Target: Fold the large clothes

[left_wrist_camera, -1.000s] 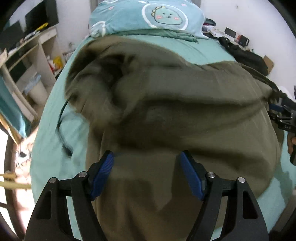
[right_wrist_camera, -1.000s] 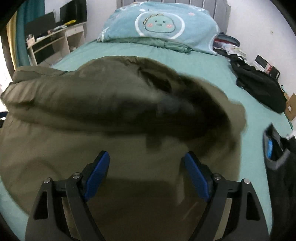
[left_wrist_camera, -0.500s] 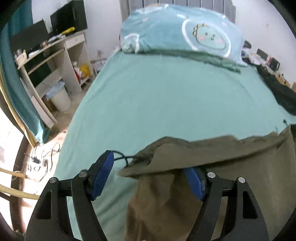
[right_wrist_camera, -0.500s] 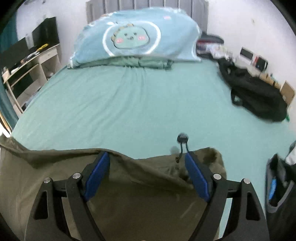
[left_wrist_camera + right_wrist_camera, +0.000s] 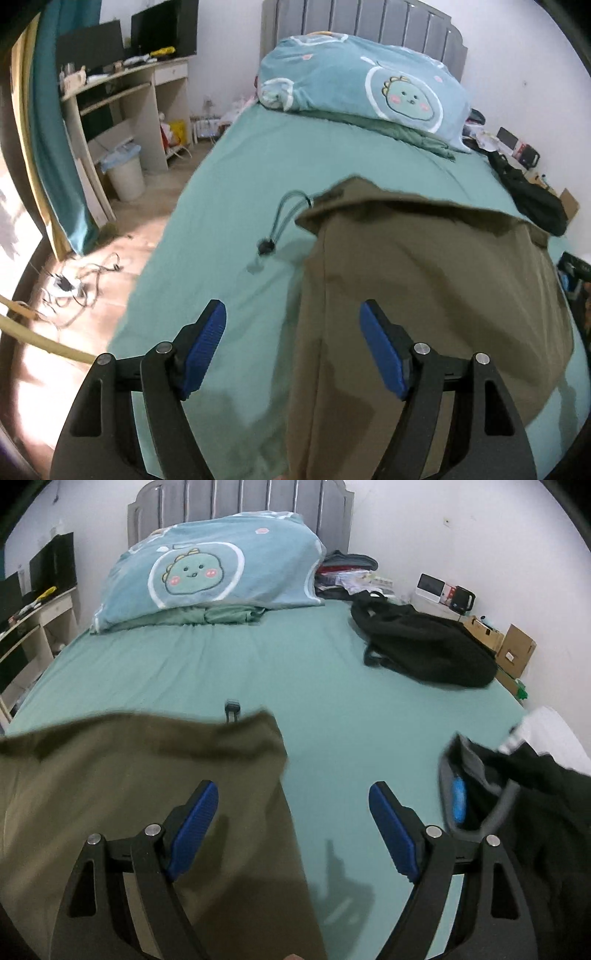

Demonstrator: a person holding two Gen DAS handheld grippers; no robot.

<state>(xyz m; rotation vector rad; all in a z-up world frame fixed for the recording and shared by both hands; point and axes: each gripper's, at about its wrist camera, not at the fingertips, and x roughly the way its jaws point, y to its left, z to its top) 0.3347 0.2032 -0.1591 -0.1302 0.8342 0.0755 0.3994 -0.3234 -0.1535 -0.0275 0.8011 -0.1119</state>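
Olive garment (image 5: pixel 424 295) spread flat at bed's (image 5: pixel 332 686) near edge for folding; L gripper (image 5: pixel 291 347) & R gripper (image 5: pixel 293 823) jaws wide, empty.

The large olive-green cloth garment (image 5: pixel 424 295) runs off the left wrist view's bottom edge, its far hem (image 5: pixel 147 734) motion-blurred in the right wrist view. The dark grey-lined bag (image 5: pixel 517 812) is cut by the right edge.

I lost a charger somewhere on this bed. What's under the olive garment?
Only the green sheet shows around the olive garment, and a drawstring pokes out at its far edge. Whatever lies beneath the cloth is covered and cannot be seen.
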